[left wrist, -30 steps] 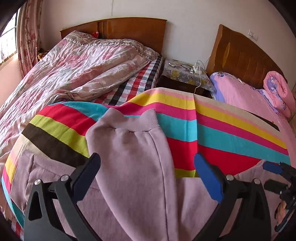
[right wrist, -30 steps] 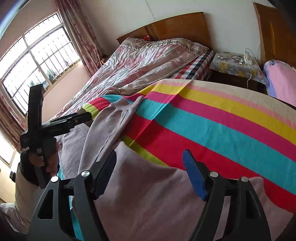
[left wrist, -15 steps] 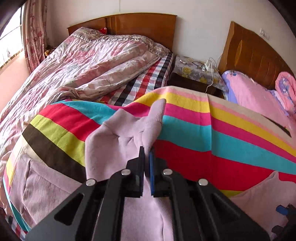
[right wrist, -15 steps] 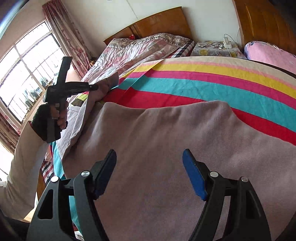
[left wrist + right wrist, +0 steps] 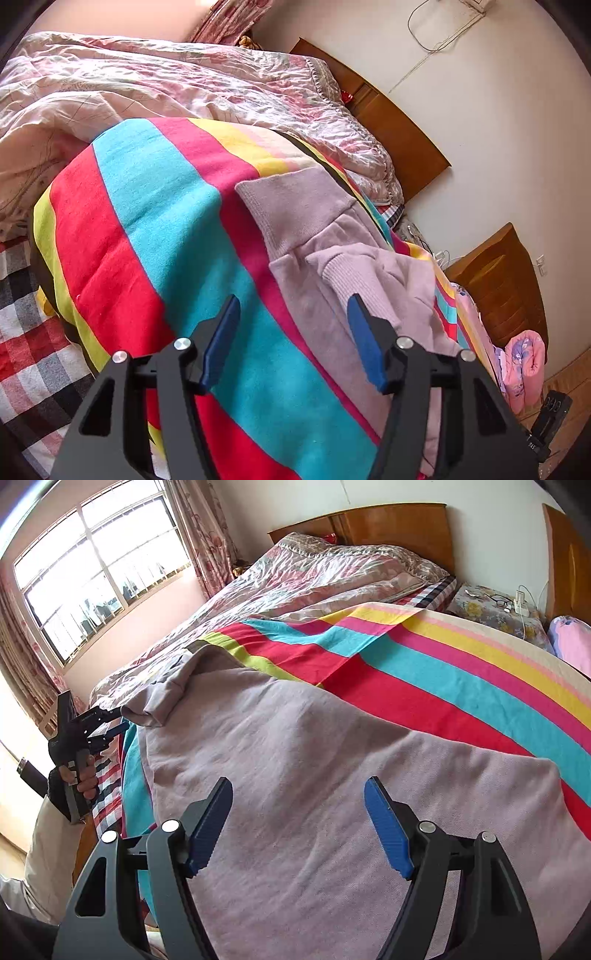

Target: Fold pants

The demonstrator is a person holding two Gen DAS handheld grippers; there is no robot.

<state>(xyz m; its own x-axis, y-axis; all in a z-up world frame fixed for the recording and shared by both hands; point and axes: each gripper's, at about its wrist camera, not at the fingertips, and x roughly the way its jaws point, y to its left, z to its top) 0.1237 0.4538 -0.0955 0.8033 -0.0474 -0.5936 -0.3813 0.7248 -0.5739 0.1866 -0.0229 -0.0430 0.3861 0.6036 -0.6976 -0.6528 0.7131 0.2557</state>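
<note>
Left claw (image 5: 293, 328) opening, empty, pants (image 5: 332, 258) just ahead, right claw (image 5: 298, 812) wide above them

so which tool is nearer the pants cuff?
Left. The left tool is opening, nothing between its pads, beside the cuff; the right tool hovers open over the pants' far end.

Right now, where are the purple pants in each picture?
Left wrist view: the purple pants lie right of center, cuffs bunched beyond the tool's right finger.
Right wrist view: the pants fill the lower middle, under the tool.
Shared landmark: the striped blanket beneath them.
</note>
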